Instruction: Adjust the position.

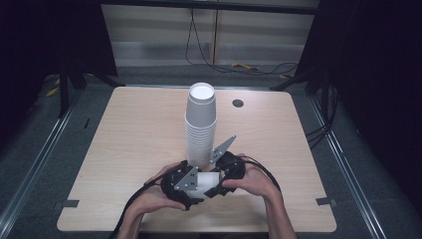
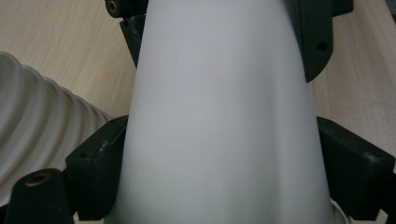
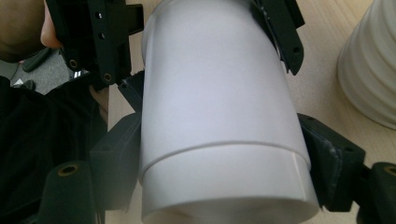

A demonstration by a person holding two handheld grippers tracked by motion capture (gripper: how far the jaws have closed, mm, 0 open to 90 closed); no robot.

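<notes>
Nearest the high camera, at the table's (image 1: 124, 134) near edge, the person's two hands hold the left gripper (image 1: 191, 185) and the right gripper (image 1: 217, 180) facing each other, both closed on white paper cups (image 1: 207, 180) lying on their side between them. Just beyond stands a tall stack of cups (image 1: 200, 124), upside down, near the table's middle. The right gripper view shows a seam ringing the white wall (image 3: 219, 149), so this looks like two nested cups (image 3: 217, 107), each gripper's jaws pressed on either side. The step in hand seems to be pulling one cup out of the other; the next move calls for a straight pull apart along the cups' axis, gripping lightly so the thin walls do not crush. The left gripper view shows the smooth taper of the cups (image 2: 219, 121) and the stack's ribbed rims (image 2: 32, 121) at its left, but no seam.
</notes>
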